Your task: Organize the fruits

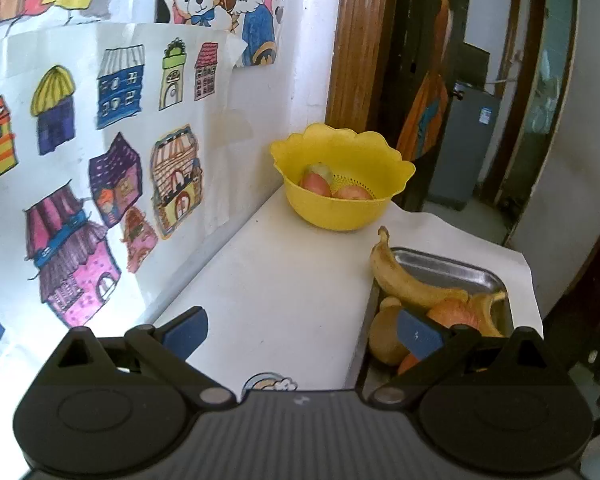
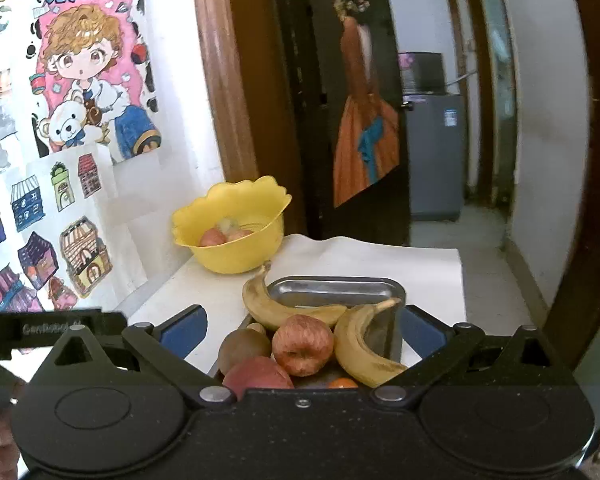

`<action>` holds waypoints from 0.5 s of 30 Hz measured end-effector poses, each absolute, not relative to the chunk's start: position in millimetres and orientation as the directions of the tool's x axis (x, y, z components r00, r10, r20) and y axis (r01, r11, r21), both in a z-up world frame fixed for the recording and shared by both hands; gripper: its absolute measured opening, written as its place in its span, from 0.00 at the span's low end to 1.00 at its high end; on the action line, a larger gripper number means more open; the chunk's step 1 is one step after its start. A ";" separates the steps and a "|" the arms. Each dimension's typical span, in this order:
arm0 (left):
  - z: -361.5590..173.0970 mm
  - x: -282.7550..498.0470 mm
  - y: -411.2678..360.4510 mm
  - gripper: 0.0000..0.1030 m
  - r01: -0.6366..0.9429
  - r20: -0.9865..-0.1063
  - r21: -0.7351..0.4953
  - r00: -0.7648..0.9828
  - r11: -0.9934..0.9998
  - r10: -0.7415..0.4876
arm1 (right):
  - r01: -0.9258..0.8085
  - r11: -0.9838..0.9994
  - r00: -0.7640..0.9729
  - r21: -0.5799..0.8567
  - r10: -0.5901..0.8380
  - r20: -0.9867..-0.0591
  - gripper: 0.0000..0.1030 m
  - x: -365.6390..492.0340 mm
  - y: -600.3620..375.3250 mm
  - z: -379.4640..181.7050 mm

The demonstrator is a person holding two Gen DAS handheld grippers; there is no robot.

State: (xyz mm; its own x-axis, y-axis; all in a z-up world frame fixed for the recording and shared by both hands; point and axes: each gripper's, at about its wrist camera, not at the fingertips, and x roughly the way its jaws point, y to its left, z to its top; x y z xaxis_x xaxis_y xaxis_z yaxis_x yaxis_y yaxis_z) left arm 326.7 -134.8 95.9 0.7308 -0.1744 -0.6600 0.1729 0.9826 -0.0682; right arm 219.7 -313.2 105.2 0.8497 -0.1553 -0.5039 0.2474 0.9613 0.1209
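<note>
A yellow scalloped bowl (image 1: pixel 332 212) stands at the table's far corner by the wall, with a few reddish fruits (image 1: pixel 316 182) inside. Nearer and to the right, a metal tray (image 1: pixel 440 260) holds a banana (image 1: pixel 404 280), an apple (image 1: pixel 456 314) and a brown fruit (image 1: pixel 386 340). My left gripper (image 1: pixel 302 334) is open above the white tabletop, left of the tray, with nothing between its jaws. In the right wrist view the tray (image 2: pixel 332 282) holds two bananas (image 2: pixel 284 308), a red apple (image 2: pixel 302 344), a kiwi (image 2: pixel 242 346) and more fruit. My right gripper (image 2: pixel 302 330) hangs open over them, gripping nothing.
Colourful drawings (image 1: pixel 112 160) cover the wall on the left. Behind the bowl (image 2: pixel 236 260) stands a wooden door frame (image 2: pixel 228 80), with a dark door and a corridor beyond. The white tabletop (image 1: pixel 268 280) ends just right of the tray. A hand (image 2: pixel 0 432) shows at the lower left.
</note>
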 end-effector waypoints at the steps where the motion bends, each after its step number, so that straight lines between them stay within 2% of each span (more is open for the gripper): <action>1: 95.3 324.2 -131.6 0.99 0.179 -0.661 -0.065 0.729 0.982 -0.177 | 0.259 0.958 0.848 0.119 -0.167 -0.502 0.99 216.4 -309.4 105.9; 15: 89.5 293.6 -104.2 0.99 0.262 -0.620 -0.060 0.746 0.963 -0.241 | 0.366 0.923 0.844 0.119 -0.276 -0.460 0.99 171.9 -281.3 96.9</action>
State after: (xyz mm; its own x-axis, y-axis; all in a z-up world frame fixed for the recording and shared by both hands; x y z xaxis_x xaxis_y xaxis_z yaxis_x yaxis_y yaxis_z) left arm 293.6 -104.2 89.5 0.7462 -0.2412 -0.6204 0.2618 0.9633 -0.0596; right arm 171.9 -281.3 96.9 0.8439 -0.2755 -0.4603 0.3663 0.9228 0.1193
